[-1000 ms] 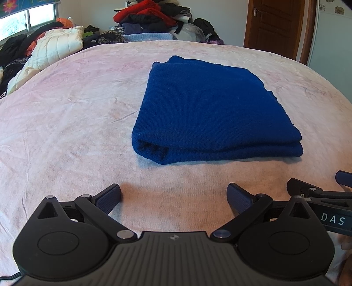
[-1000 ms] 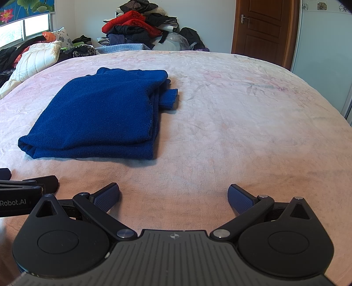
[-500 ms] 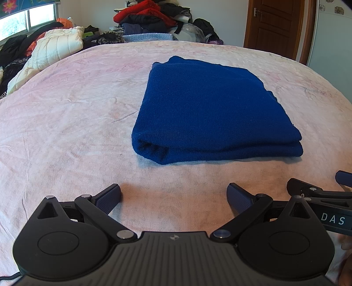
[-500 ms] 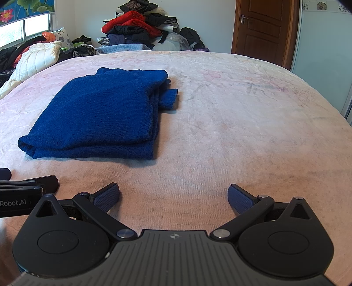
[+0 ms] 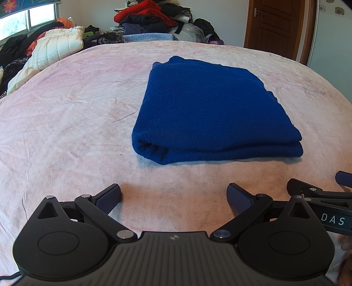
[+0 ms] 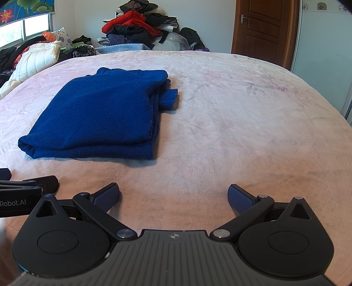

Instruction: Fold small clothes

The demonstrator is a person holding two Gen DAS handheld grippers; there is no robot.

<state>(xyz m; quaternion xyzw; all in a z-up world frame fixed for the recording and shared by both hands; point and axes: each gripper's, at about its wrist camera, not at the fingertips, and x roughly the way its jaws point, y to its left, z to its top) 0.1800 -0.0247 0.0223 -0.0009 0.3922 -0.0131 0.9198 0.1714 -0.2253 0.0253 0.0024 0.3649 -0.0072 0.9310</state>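
Observation:
A dark blue knitted garment (image 5: 211, 112) lies folded into a thick rectangle on the pink bedspread (image 5: 66, 132). In the right wrist view the same garment (image 6: 103, 116) sits to the left, with a ribbed cuff (image 6: 169, 99) sticking out on its right side. My left gripper (image 5: 173, 198) hovers low over the bed in front of the garment, open and empty. My right gripper (image 6: 173, 198) is open too, holding nothing, to the right of the garment's near edge. Each gripper's side shows at the edge of the other's view.
A pile of red, black and grey clothes (image 5: 154, 15) is heaped at the far end of the bed. White quilted bedding (image 5: 52, 50) and dark clothes lie at the far left below a window. A brown door (image 5: 275, 26) stands at the far right.

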